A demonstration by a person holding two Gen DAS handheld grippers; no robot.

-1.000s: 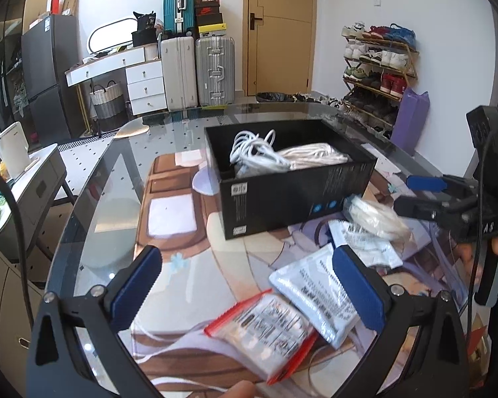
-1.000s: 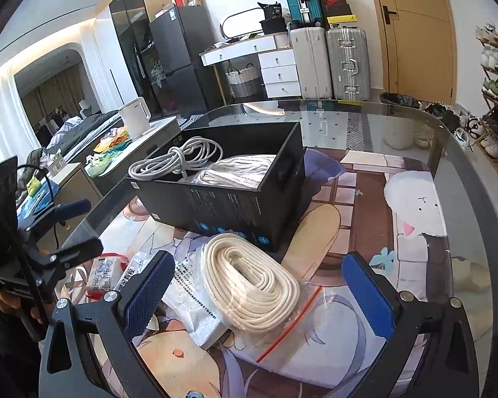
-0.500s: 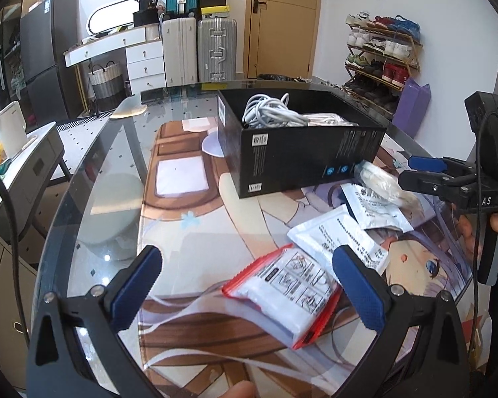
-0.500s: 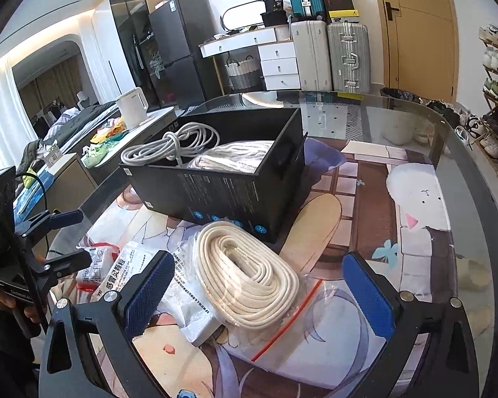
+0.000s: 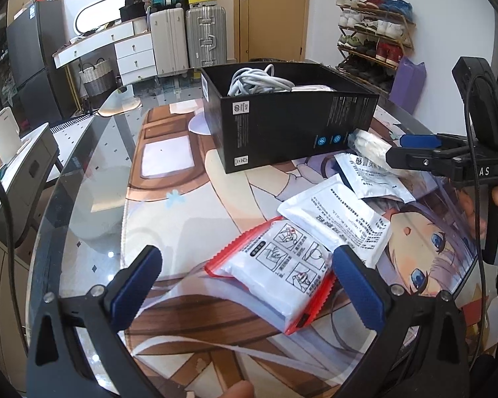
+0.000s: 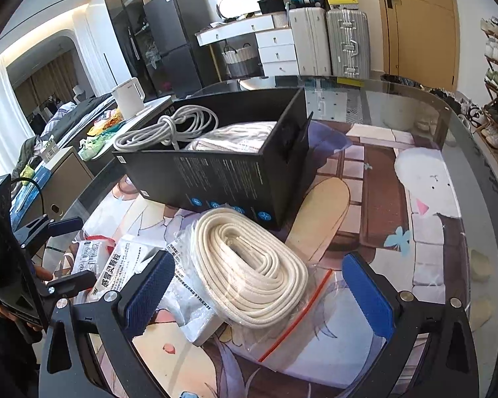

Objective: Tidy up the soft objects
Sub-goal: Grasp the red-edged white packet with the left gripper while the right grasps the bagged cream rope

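Blue-padded fingers (image 5: 139, 282) of the left gripper (image 5: 245, 285) spread wide, nothing between them, hovering above the red-edged pouch (image 5: 275, 272) on the worktop (image 5: 83, 205). Right gripper (image 6: 265, 292) likewise spread and empty, fingers (image 6: 368, 295) straddling the bagged rope coil (image 6: 252, 265) from above, no contact seen. White sachet (image 5: 338, 222) lies just right of the pouch, overlapping its far edge; a second sachet (image 5: 368, 175) sits farther right, near the box. Black box (image 5: 282, 122) stands far centre, open, already holding a grey cable (image 6: 166, 129) and a white bundle (image 6: 235, 139).

Risks, as I judge them: the coil's loose zip bag is slick, so the fingers may pinch film only and the rope sags or slips out. Pouch overlaps the sachet, so a low grab could drag both. Box looks fairly full; the coil may catch the near wall and shove the box across the glass.
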